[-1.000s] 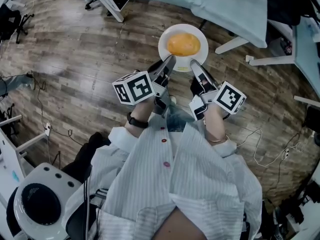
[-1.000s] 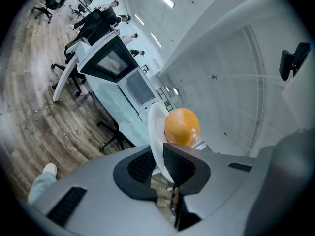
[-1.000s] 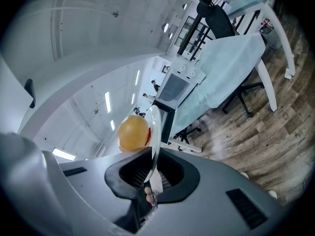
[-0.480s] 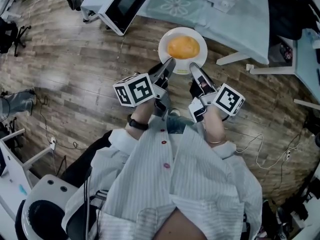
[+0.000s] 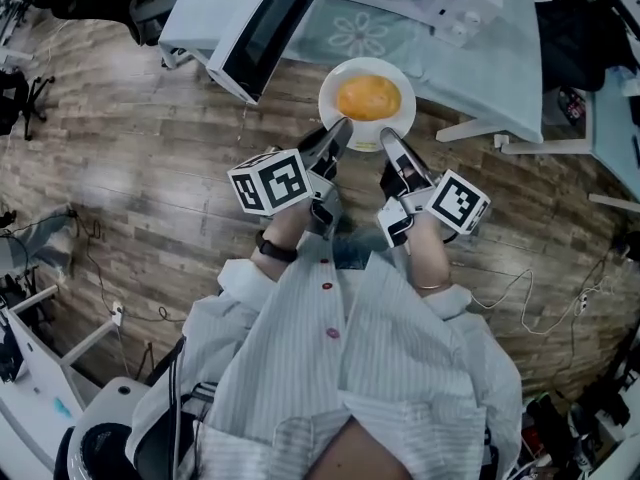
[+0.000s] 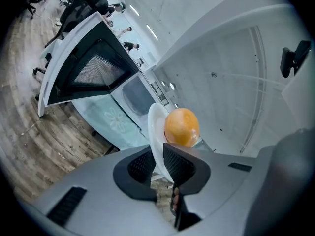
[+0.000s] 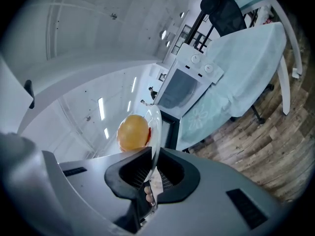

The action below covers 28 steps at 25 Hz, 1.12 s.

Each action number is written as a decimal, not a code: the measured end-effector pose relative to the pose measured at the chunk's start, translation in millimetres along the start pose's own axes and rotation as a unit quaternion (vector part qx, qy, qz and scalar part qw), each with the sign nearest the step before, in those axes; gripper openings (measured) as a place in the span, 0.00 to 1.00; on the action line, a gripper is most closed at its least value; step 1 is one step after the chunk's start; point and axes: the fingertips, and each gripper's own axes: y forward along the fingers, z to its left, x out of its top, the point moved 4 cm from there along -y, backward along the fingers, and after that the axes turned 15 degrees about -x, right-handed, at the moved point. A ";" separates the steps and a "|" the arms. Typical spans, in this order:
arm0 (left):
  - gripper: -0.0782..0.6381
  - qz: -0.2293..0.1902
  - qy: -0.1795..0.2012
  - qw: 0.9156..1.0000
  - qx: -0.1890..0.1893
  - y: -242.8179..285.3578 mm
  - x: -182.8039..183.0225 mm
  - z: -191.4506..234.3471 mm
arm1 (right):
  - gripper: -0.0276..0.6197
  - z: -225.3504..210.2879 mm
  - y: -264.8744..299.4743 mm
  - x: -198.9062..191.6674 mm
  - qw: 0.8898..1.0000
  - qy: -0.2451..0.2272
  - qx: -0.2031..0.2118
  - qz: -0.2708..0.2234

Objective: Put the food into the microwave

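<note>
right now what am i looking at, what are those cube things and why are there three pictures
A person, seen from a camera on their head, holds a two-jaw gripper in each hand; the marker cubes are part of those tools. The other two pictures come from cameras riding on each gripper. The left gripper and right gripper are both clamped on the near rim of a white plate carrying a round orange piece of food. Ahead, a white microwave stands on a cloth-covered table, its door open.
</note>
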 end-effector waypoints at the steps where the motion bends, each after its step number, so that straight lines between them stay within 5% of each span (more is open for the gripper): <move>1: 0.17 0.003 0.000 1.000 -0.003 0.6 1.6 1.2 | 0.12 0.5 1.6 0.0 1.000 0.001 -0.001 -0.003; 15: 0.17 0.021 -0.008 1.000 -0.006 6.8 7.9 13.4 | 0.12 -3.5 11.9 1.4 1.000 0.019 -0.020 -0.010; 28: 0.17 0.018 -0.018 1.000 0.004 51.9 33.1 36.8 | 0.12 -18.2 49.0 46.4 1.000 0.019 -0.024 0.003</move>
